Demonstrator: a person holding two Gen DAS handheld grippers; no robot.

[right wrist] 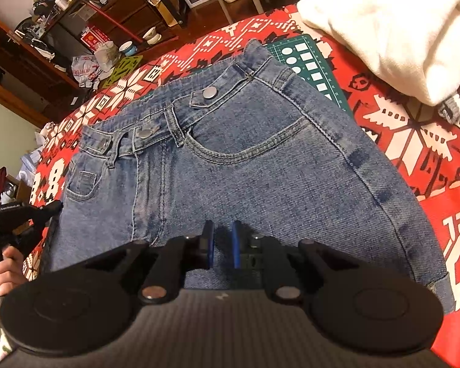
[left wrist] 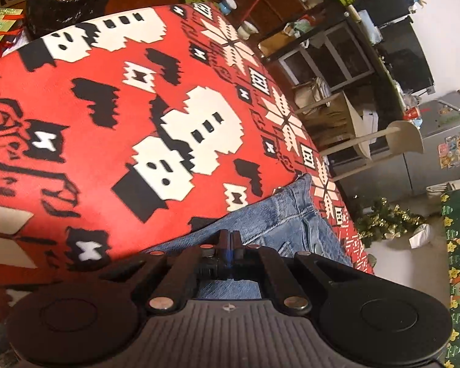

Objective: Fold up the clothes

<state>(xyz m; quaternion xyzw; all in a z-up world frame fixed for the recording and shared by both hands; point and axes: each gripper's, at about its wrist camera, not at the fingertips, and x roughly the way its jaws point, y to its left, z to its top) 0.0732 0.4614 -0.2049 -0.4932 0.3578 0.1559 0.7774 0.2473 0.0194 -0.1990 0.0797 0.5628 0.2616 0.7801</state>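
Note:
Blue jeans point(right wrist: 245, 168) lie flat on the red patterned tablecloth point(right wrist: 414, 153), waistband toward the far edge and a turned-up cuff at the near right. My right gripper point(right wrist: 224, 239) sits low over the near part of the denim, its blue pads a narrow gap apart with cloth pinched between them. My left gripper point(left wrist: 229, 237) is shut, its tips over the jeans point(left wrist: 279, 224). In the right wrist view the left gripper point(right wrist: 57, 206) meets the jeans' left edge. Whether it pinches cloth I cannot tell.
A white garment point(right wrist: 383, 30) is piled at the far right, beside a green cutting mat point(right wrist: 309, 61) under the waistband. A black basket of oranges point(left wrist: 67, 0) stands at the table's far corner. Stools point(left wrist: 368, 141) and cluttered shelves lie beyond the edge. A person's hand point(right wrist: 3, 263) holds the left gripper.

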